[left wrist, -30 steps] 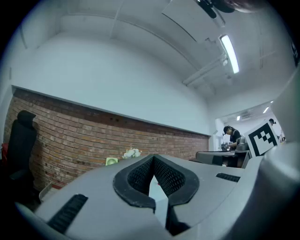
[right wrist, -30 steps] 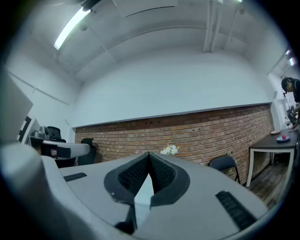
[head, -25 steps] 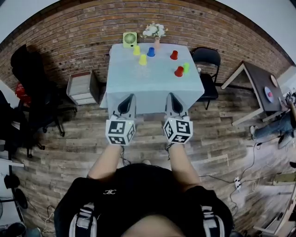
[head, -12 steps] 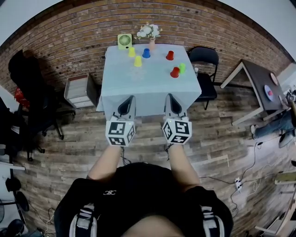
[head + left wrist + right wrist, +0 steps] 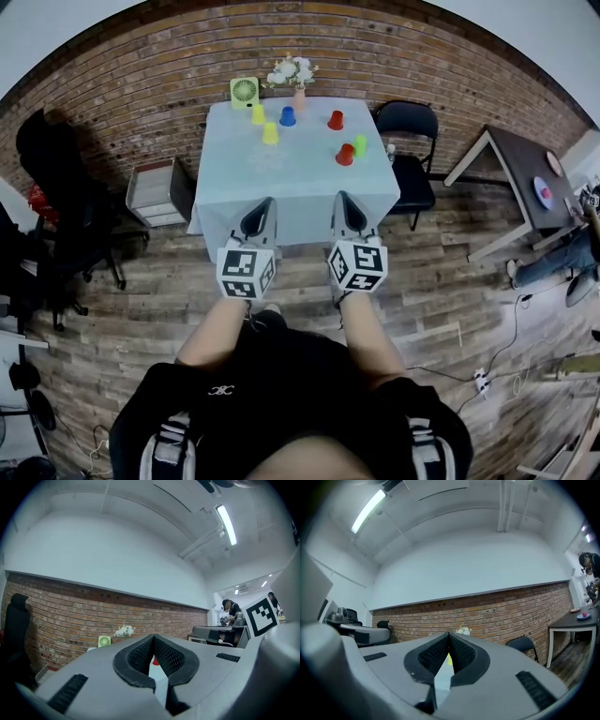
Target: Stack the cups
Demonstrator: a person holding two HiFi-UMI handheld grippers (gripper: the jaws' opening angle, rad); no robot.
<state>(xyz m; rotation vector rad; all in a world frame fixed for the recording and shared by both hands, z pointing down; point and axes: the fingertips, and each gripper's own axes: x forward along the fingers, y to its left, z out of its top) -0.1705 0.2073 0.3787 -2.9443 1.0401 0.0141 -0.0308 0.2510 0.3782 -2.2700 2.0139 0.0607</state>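
Several upside-down cups stand on the table (image 5: pixel 291 187) with its pale blue cloth, ahead by the brick wall. A yellow cup (image 5: pixel 258 113), a blue cup (image 5: pixel 288 116) and another yellow cup (image 5: pixel 270 133) are at the back left. A red cup (image 5: pixel 336 120), a green cup (image 5: pixel 360 145) and a second red cup (image 5: pixel 345 155) are on the right. My left gripper (image 5: pixel 266 201) (image 5: pixel 153 637) and right gripper (image 5: pixel 342 195) (image 5: pixel 449 633) are held side by side short of the table's near edge. Both are shut, empty and far from the cups.
A green fan (image 5: pixel 244 92) and a vase of flowers (image 5: pixel 292 73) stand at the table's back edge. A black chair (image 5: pixel 405 122) is right of the table, a grey drawer unit (image 5: pixel 157 190) left of it. A wooden desk (image 5: pixel 525 178) stands further right, and cables (image 5: pixel 478 380) lie on the floor.
The table has slid left and slightly closer in the head view, as the person steps toward it. Both grippers stay shut, in the same pose ahead of the body.
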